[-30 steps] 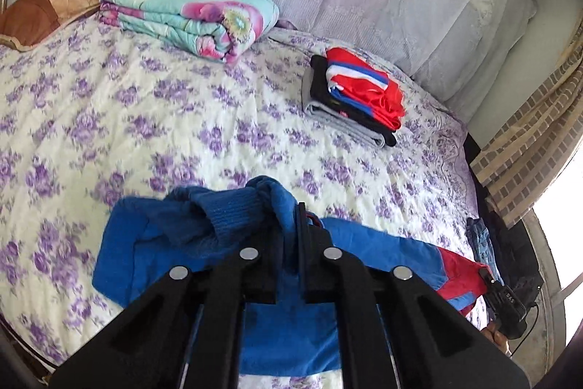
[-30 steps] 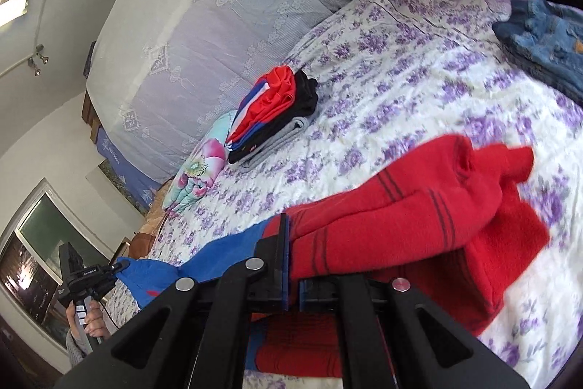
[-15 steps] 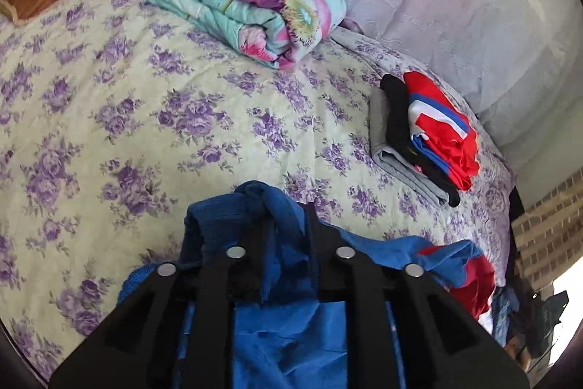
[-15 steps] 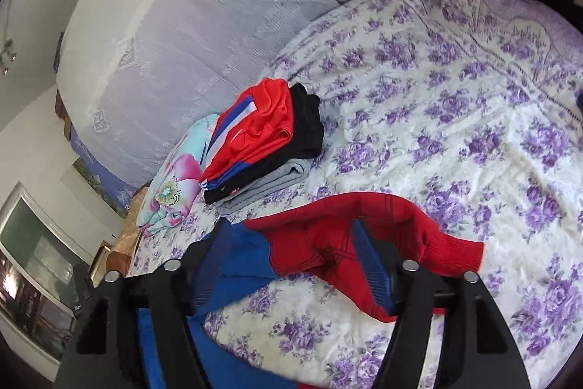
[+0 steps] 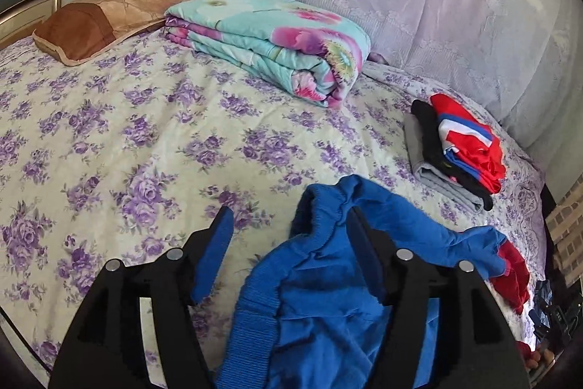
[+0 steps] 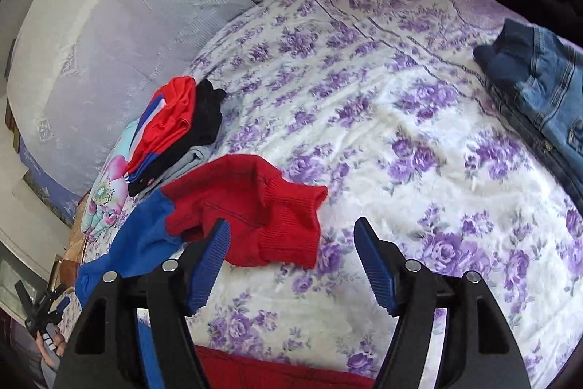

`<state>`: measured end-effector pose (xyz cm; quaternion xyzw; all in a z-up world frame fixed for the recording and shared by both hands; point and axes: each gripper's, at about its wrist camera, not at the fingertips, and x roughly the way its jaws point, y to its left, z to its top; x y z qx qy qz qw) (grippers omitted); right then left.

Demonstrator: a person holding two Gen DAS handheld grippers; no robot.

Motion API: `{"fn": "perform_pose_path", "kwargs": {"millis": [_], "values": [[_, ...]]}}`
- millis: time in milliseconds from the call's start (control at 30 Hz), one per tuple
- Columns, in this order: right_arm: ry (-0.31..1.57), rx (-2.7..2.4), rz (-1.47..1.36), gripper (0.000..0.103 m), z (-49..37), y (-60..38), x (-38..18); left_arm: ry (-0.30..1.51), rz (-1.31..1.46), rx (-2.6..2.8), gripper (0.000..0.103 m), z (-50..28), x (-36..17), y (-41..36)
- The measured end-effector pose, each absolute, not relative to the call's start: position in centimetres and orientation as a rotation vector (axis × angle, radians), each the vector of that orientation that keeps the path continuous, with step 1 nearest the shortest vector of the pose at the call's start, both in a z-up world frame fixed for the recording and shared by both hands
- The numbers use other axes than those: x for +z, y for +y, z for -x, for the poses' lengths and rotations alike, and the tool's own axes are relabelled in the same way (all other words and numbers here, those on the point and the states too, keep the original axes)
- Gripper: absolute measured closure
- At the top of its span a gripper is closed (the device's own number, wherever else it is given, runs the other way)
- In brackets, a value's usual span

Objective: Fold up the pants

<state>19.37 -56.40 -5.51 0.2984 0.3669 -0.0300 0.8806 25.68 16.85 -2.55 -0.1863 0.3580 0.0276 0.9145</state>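
Both tongs apart, nothing clamped: left gripper (image 5: 289,225) jaws just opened, blue waistband between; right gripper (image 6: 291,236) jaws just opened beside red cuffs. Pants (image 5: 328,298) folded once, rumpled; smoothing and further fold remain.

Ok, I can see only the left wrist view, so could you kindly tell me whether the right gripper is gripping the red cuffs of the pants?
Observer: No. The right gripper is open, its jaws having just been opening. The red cuffs lie loose on the bedspread, ahead of one fingertip, with no pad pressing on them.
Operator: Thank you. Is anything else lying further out on that side?
Observer: Yes, a pair of denim jeans lies in a heap near the bed's edge, apart from the cuffs.
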Motion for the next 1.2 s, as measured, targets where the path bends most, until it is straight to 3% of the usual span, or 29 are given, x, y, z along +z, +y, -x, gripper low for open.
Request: {"fn": "perform_pose_path", "kwargs": {"millis": [100,167,233,300,467,533,633,733,767,833,1033,1200], "values": [[0.811,-0.021,-0.660,0.036,-21.0,-55.8,-6.7,0.772,0.382,0.043,0.040,-26.0,-3.8,16.5],[0.856,0.001,-0.670,0.046,-22.5,-55.1,-7.6,0.797,0.363,0.027,0.040,-26.7,-4.3,15.7],[0.868,0.015,-0.661,0.057,-23.8,-54.6,-8.2,0.817,0.334,0.025,0.040,-27.6,-4.6,14.8],[0.824,0.028,-0.622,0.081,-24.3,-54.0,-7.1,0.839,0.314,0.022,0.040,-28.7,-4.8,14.1],[0.628,-0.089,-0.430,0.084,-25.0,-54.5,-1.4,0.857,0.257,0.061,0.039,-31.5,-4.4,12.8],[0.651,-0.164,-0.385,0.085,-26.0,-55.3,-2.2,0.858,0.237,0.087,0.033,-32.6,-4.7,12.6],[0.675,-0.174,-0.402,0.085,-26.2,-55.8,-5.1,0.898,0.203,0.145,0.031,-34.7,-6.4,12.5],[0.695,-0.176,-0.423,0.084,-26.2,-56.1,-6.3,0.954,0.199,0.188,0.041,-36.4,-8.9,13.0],[0.679,-0.178,-0.427,0.083,-26.1,-56.3,-6.0,0.956,0.209,0.198,0.042,-36.7,-9.1,13.2],[0.630,-0.233,-0.418,0.063,-25.5,-56.5,-5.5,0.934,0.222,0.223,0.045,-37.2,-8.6,13.4],[0.522,-0.171,-0.349,0.063,-24.1,-54.1,-3.1,0.881,0.262,0.234,0.045,-37.6,-8.4,13.5],[0.650,0.043,-0.163,0.063,-26.1,-46.0,-3.2,0.794,0.317,0.129,0.044,-34.5,-5.6,13.2]]}}
